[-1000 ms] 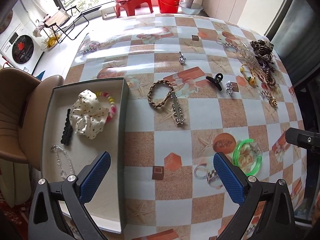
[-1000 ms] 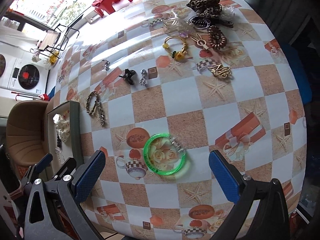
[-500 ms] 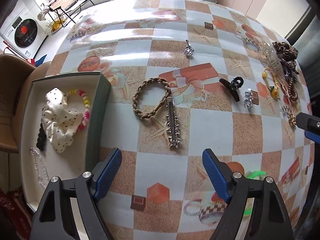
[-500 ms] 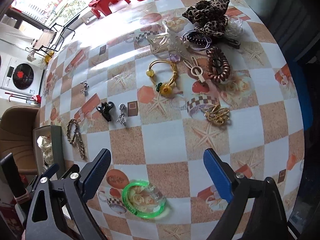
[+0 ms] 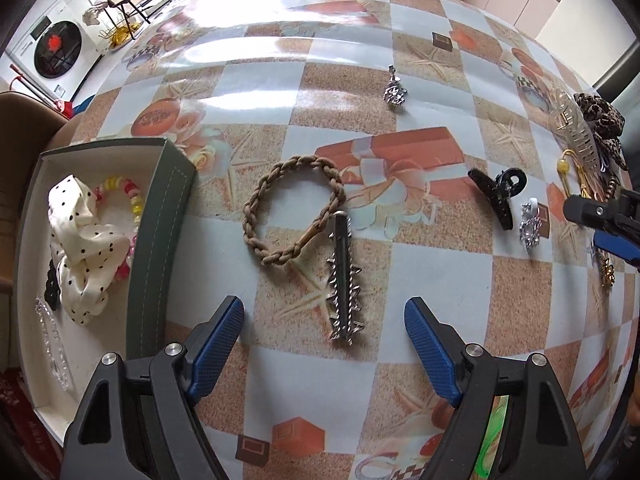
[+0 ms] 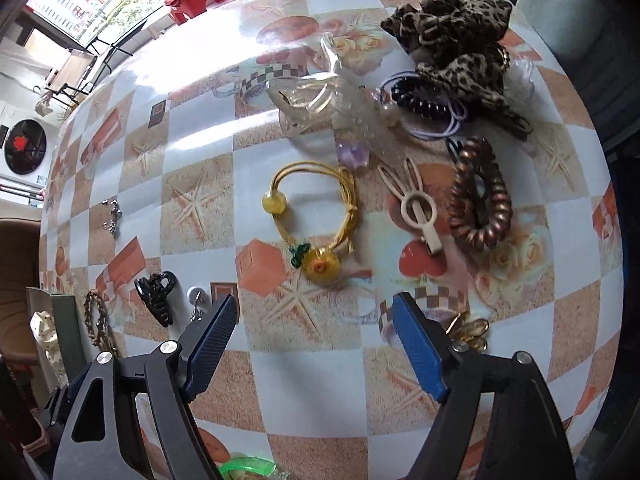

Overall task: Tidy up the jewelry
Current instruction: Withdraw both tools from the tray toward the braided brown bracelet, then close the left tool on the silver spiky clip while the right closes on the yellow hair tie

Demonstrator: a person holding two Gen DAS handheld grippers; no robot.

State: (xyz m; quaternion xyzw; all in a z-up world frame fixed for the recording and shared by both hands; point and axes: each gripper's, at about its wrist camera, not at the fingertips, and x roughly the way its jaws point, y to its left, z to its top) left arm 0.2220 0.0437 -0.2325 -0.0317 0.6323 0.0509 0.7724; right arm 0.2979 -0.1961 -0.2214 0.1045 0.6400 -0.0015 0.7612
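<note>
In the left wrist view my left gripper (image 5: 324, 312) is open and empty, just short of a spiky silver hair clip (image 5: 343, 280) that lies next to a braided brown hair tie (image 5: 292, 208). A grey box (image 5: 160, 216) at the left holds a dotted white scrunchie (image 5: 80, 240) and a bead bracelet (image 5: 132, 196). In the right wrist view my right gripper (image 6: 314, 312) is open and empty, just short of a yellow cord bracelet (image 6: 320, 216) with a yellow flower charm.
A black claw clip (image 5: 498, 196) and small silver clips (image 5: 530, 226) lie right of the braided tie. A leopard scrunchie (image 6: 452, 36), a brown coil tie (image 6: 480, 200), a beige clip (image 6: 418, 208) and clear clips lie far right. A green bangle (image 6: 248, 466) lies near.
Both grippers have moved forward and lower over the table. The left now hangs over the silver clip and braided tie. The right has left the green bangle behind and reached the yellow bracelet.
</note>
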